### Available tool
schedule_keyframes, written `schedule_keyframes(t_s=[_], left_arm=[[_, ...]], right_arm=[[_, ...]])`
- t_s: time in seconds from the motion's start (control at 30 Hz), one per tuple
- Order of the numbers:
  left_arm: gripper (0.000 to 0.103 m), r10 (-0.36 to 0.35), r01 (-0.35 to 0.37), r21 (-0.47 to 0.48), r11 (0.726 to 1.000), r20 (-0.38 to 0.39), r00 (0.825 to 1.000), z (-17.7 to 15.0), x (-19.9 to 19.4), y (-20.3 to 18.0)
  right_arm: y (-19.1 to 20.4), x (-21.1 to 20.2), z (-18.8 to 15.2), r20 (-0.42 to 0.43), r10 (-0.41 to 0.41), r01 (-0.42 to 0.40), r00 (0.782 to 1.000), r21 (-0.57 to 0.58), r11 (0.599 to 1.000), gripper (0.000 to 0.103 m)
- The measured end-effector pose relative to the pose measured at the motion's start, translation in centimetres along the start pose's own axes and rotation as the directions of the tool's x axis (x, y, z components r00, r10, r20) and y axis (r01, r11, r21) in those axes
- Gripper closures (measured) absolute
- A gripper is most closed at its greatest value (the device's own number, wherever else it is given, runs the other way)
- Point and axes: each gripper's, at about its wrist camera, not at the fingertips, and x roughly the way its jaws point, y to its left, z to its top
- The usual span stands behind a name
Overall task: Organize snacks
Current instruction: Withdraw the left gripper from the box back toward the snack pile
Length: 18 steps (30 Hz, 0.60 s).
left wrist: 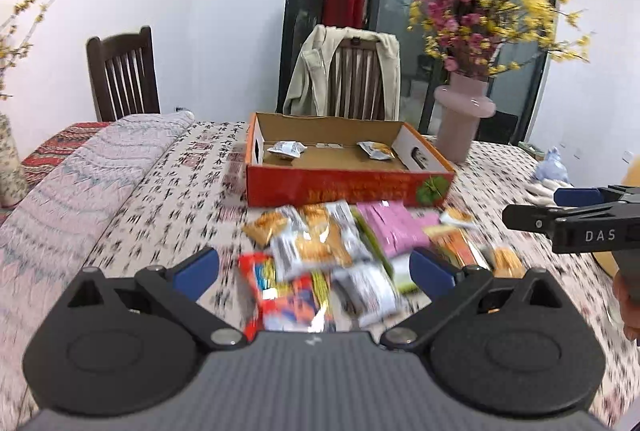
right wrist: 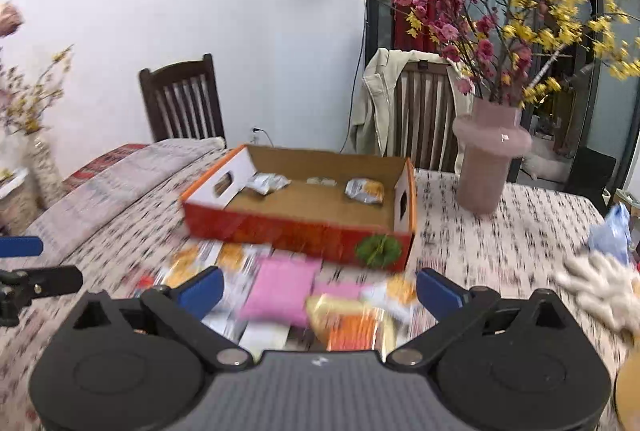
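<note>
Snack pile (left wrist: pixel 340 255) lies between and just ahead of left gripper (left wrist: pixel 316 267) fingers, spread, empty. Right gripper (right wrist: pixel 318 291) likewise spread over pink packet (right wrist: pixel 282 291). Box (right wrist: pixel 304 231) beyond fingertips. Advice: centre one packet between pads, close gently.

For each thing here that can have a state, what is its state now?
left gripper: open, holds nothing, above the pile
right gripper: open, holds nothing
cardboard box: open at the top, two packets inside
snack pile: loose on the table, in front of the box
pink vase: upright, with flower branches
jacket: hung over a chair back
</note>
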Motion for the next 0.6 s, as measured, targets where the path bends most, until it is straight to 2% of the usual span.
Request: schedule_keyframes(t_s=[0.27, 0.6], left_arm=[[0.0, 0.044, -0.044, -0.068, 0.997, 0.006, 0.999, -6.9, -5.6, 0.6], [0.0, 0.073, -0.072, -0.02, 0.997, 0.047, 0.996, -12.2, -11.3, 0.6]], right_arm=[[3.1, -6.8, -8.2, 0.02, -0.021, 0.021, 1.0, 0.024, 1.0, 0.0], [5.8, -12.7, -15.1, 0.079, -0.027, 0.024, 0.996, 0.038, 0.999, 0.0]])
